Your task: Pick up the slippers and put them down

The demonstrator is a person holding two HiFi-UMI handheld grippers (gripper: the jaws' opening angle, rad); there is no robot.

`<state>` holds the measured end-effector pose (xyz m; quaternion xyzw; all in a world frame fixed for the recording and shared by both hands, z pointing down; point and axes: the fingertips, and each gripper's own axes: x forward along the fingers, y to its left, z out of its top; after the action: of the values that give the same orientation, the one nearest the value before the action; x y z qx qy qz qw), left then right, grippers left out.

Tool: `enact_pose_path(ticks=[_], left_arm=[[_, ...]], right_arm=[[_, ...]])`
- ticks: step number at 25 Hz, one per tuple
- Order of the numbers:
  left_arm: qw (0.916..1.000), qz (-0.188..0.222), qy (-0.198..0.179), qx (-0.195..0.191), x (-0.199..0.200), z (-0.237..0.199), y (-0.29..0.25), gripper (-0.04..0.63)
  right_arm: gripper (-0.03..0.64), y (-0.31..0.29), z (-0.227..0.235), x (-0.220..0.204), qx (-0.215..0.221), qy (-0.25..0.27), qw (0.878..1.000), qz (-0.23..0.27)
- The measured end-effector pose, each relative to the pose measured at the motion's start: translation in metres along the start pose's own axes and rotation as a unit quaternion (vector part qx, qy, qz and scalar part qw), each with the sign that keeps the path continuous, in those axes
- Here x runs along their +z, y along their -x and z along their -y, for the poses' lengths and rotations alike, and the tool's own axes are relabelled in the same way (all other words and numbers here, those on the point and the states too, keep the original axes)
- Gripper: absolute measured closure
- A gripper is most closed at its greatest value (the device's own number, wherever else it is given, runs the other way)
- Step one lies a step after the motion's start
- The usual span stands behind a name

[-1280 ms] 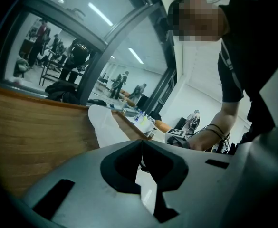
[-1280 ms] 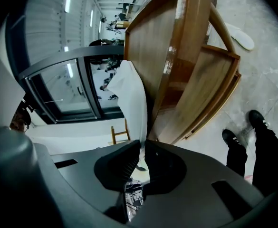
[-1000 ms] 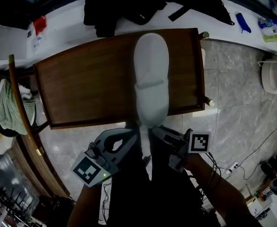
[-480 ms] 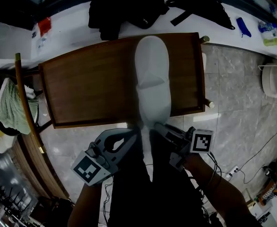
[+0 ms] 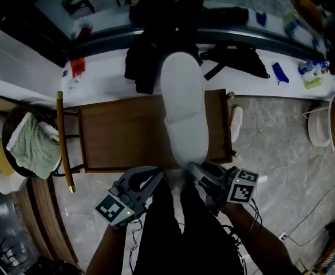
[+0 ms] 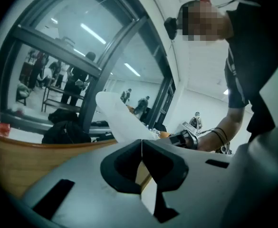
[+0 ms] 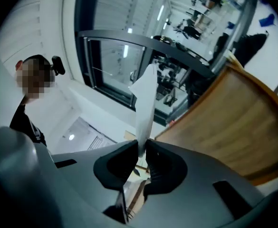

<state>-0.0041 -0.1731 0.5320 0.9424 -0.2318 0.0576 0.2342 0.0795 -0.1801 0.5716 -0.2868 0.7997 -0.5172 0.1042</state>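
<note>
A flat white slipper (image 5: pixel 183 110) hangs in the air above the brown wooden table (image 5: pixel 118 136), toe pointing away from me. My right gripper (image 5: pixel 197 172) is shut on its heel end; its jaws have just been closing, and the thin slipper (image 7: pixel 143 106) stands edge-on between the pads. My left gripper (image 5: pixel 158 176) has its jaws together, tips right beside the heel. In the left gripper view the slipper (image 6: pixel 119 122) rises just beyond the shut tips; whether they pinch its edge I cannot tell. A second white slipper (image 5: pixel 236 122) lies on the floor right of the table.
Black clothes and a bag (image 5: pixel 156 50) lie on the white counter behind the table. A chair with a green towel (image 5: pixel 32 148) stands at the left. A white basin (image 5: pixel 319 122) sits on the tiled floor at the right, with cables near my feet.
The slipper has been lifted off the table and now hangs higher. Both grippers rose with it, and the table looks smaller and farther below.
</note>
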Motion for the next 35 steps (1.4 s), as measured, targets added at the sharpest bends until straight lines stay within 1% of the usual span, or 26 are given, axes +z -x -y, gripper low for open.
enact_pose_path(ticks=[3, 6, 10, 12, 15, 18, 22, 27, 31, 35], left_arm=[[0.9994, 0.029, -0.017, 0.012, 0.045, 0.012, 0.009, 0.584], [0.9968, 0.062, -0.043, 0.028, 0.092, 0.023, 0.018, 0.584], [0.9902, 0.097, -0.094, 0.034, 0.147, 0.052, 0.026, 0.584], [0.9873, 0.110, -0.110, 0.030, 0.168, 0.072, 0.029, 0.584], [0.9840, 0.123, -0.127, 0.022, 0.189, 0.101, 0.032, 0.583], [0.9808, 0.124, -0.149, 0.021, 0.201, 0.123, 0.036, 0.584], [0.9757, 0.125, -0.179, 0.022, 0.212, 0.141, 0.051, 0.584], [0.9714, 0.144, -0.188, 0.017, 0.231, 0.161, 0.094, 0.584], [0.9649, 0.161, -0.207, 0.010, 0.234, 0.183, 0.133, 0.584], [0.9639, 0.166, -0.208, 0.010, 0.225, 0.200, 0.163, 0.584]], right_arm=[[0.561, 0.007, -0.053, 0.037, 0.027, 0.055, 0.998, 0.025], [0.561, 0.013, -0.101, 0.073, 0.058, 0.116, 0.991, 0.042], [0.561, 0.023, -0.163, 0.115, 0.104, 0.190, 0.974, 0.060], [0.561, 0.031, -0.195, 0.131, 0.124, 0.216, 0.966, 0.070], [0.561, 0.043, -0.237, 0.148, 0.154, 0.253, 0.951, 0.084], [0.561, 0.058, -0.271, 0.156, 0.173, 0.288, 0.936, 0.100], [0.561, 0.069, -0.308, 0.157, 0.177, 0.333, 0.919, 0.118], [0.561, 0.076, -0.347, 0.134, 0.172, 0.363, 0.905, 0.141], [0.561, 0.083, -0.375, 0.105, 0.166, 0.375, 0.898, 0.157], [0.561, 0.086, -0.399, 0.067, 0.165, 0.380, 0.896, 0.162]])
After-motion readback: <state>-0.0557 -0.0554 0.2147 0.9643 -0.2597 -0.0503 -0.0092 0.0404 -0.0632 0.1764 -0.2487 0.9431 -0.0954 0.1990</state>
